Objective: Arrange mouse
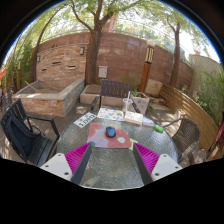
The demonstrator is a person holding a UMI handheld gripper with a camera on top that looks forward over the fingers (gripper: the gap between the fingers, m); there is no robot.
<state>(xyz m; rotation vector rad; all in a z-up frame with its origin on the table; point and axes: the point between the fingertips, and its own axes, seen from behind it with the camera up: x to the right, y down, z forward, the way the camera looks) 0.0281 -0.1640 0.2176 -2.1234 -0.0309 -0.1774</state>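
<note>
A small dark mouse (pixel 111 131) lies flat on a pinkish mat, beyond the tongs.

The gripper (pixel 112 162) hovers above a glass table (pixel 112 172), fingers spread wide with nothing between them. Beyond them a dark mouse (pixel 111 131) sits on a pink pad (pixel 110 137). Papers (pixel 112 115) lie farther back, before a brick wall (pixel 70 55).

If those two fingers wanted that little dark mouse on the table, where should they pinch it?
Probably across its two long sides. The mouse lies flat on a reddish mat, just beyond the open gripper, lengthwise roughly in line with the fingers. So come straight forward and down, one finger on each side.
</note>
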